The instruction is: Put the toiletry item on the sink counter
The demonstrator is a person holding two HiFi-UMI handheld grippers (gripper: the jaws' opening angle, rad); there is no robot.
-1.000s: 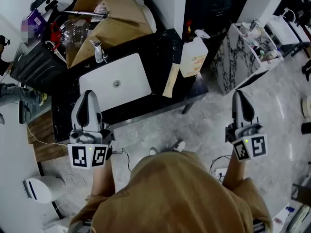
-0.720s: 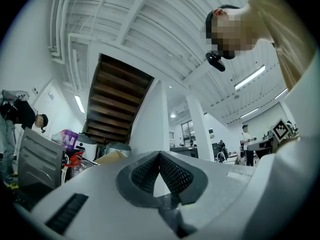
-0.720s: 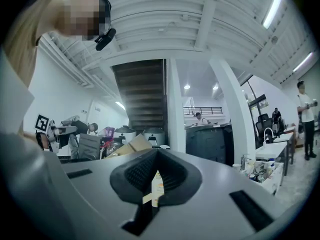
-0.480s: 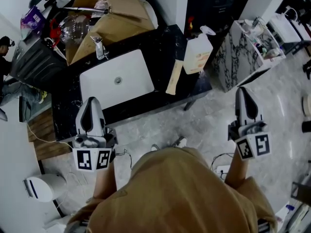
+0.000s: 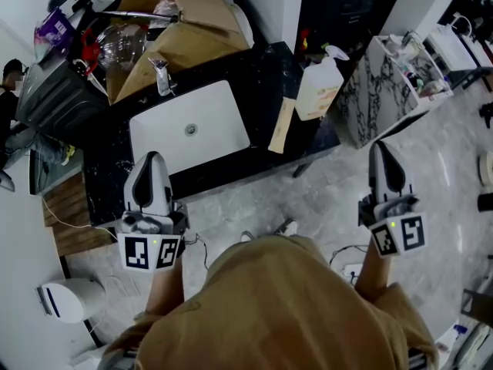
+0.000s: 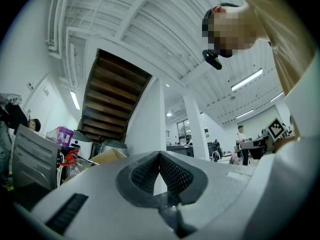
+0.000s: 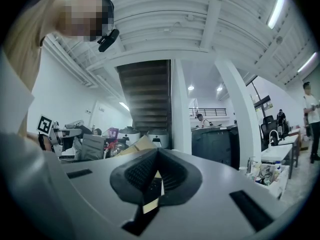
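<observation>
Two tools [image 5: 154, 159] [image 5: 379, 148], one bottle [image 5: 317, 91], one sink [image 5: 212, 118].

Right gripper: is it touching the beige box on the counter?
Apart. The head view shows the right gripper over the floor, with bare floor between it and the beige box.

Head view: from atop the head of the person [image 5: 285, 307], facing steeply down. The sink counter [image 5: 266, 75] lies across the upper part. The left gripper [image 5: 152, 160] and right gripper [image 5: 380, 149] sit lower, nearer the lens.
Left gripper view: rides on the left gripper and looks along its jaws, tilted a little upward. The jaws are very near at the bottom, and the ceiling [image 6: 125, 24] fills the top.
Right gripper view: rides on the right gripper and looks along its jaws, about level, with the jaws very near at the bottom.
Shared by all three: cardboard box [image 5: 181, 37].
Shared by both gripper views: staircase [image 6: 112, 101] and white column [image 7: 181, 109]. Each also catches the other gripper's marker cube [image 6: 276, 129] at its edge.
</observation>
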